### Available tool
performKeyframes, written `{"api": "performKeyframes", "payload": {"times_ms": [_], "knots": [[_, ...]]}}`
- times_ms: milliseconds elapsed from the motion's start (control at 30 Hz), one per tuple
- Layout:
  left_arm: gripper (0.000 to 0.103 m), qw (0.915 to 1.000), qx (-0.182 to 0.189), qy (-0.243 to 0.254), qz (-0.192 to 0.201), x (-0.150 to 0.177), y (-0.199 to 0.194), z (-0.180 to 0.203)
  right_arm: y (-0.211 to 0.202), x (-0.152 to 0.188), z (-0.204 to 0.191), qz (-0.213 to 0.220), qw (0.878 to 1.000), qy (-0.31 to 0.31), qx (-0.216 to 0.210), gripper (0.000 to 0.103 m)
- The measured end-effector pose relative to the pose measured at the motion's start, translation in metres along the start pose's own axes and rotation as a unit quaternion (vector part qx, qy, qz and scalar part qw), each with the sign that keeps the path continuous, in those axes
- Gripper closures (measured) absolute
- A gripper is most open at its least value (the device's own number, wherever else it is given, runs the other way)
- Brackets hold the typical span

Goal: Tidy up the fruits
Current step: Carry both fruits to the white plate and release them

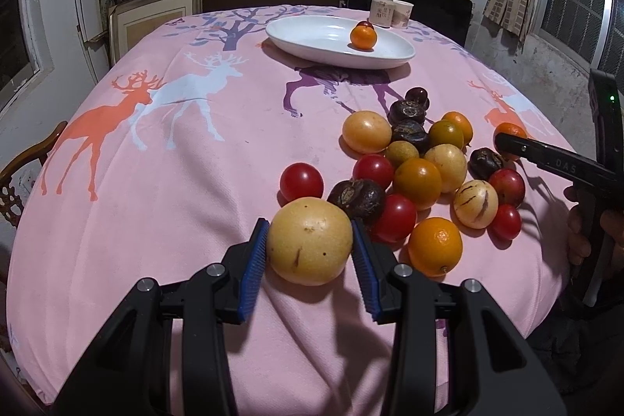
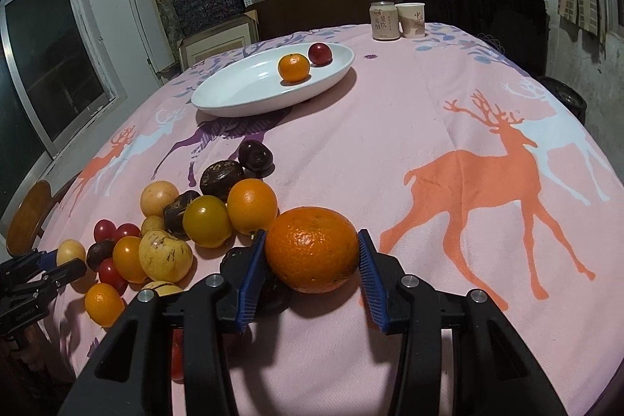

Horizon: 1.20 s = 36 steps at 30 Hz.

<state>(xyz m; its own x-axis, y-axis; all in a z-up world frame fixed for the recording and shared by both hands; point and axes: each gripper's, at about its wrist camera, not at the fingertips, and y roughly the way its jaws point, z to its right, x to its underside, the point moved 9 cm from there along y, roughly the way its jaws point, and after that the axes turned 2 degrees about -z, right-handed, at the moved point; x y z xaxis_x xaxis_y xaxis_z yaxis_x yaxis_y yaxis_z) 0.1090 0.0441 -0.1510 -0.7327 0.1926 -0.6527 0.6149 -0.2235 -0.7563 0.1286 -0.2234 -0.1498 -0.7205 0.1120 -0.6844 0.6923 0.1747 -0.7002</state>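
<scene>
The table's cloth (image 1: pixel 195 221) is pink, printed with orange, white and purple deer and purple trees. The dish (image 2: pixel 234 96) is white and holds an orange mandarin (image 2: pixel 293 67) and a dark red fruit (image 2: pixel 320 53). The left gripper (image 1: pixel 310 248) has black arms and blue pads around a pale yellow fruit (image 1: pixel 310 246) with brown specks. The right gripper (image 2: pixel 312 252) has the same colours around a deep orange mandarin (image 2: pixel 312 248).

Table (image 2: pixel 390 151): pink deer-print cloth (image 2: pixel 448 127). On it: white oval dish (image 2: pixel 234 96), loose fruit pile (image 2: pixel 206 221). Far edge: can (image 2: pixel 384 20), paper cup (image 2: pixel 412 20).
</scene>
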Motion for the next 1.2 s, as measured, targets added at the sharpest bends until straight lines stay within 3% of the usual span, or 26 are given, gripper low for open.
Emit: {"api": "performKeyframes", "payload": {"times_ms": [833, 1033, 1200], "knots": [[0.062, 0.9997, 0.001, 0.014, 0.018, -0.019, -0.016, 0.012, -0.029, -0.005, -0.003, 0.023, 0.999, -0.005, -0.021, 0.057], [0.062, 0.9995, 0.005, 0.023, 0.021, -0.047, -0.013, 0.017, -0.03, -0.025, -0.002, 0.029, 0.999, -0.006, -0.031, 0.057], [0.062, 0.9989, 0.014, 0.027, 0.036, -0.102, -0.001, 0.023, -0.023, -0.069, -0.006, 0.038, 0.998, -0.021, -0.036, 0.057]]}}
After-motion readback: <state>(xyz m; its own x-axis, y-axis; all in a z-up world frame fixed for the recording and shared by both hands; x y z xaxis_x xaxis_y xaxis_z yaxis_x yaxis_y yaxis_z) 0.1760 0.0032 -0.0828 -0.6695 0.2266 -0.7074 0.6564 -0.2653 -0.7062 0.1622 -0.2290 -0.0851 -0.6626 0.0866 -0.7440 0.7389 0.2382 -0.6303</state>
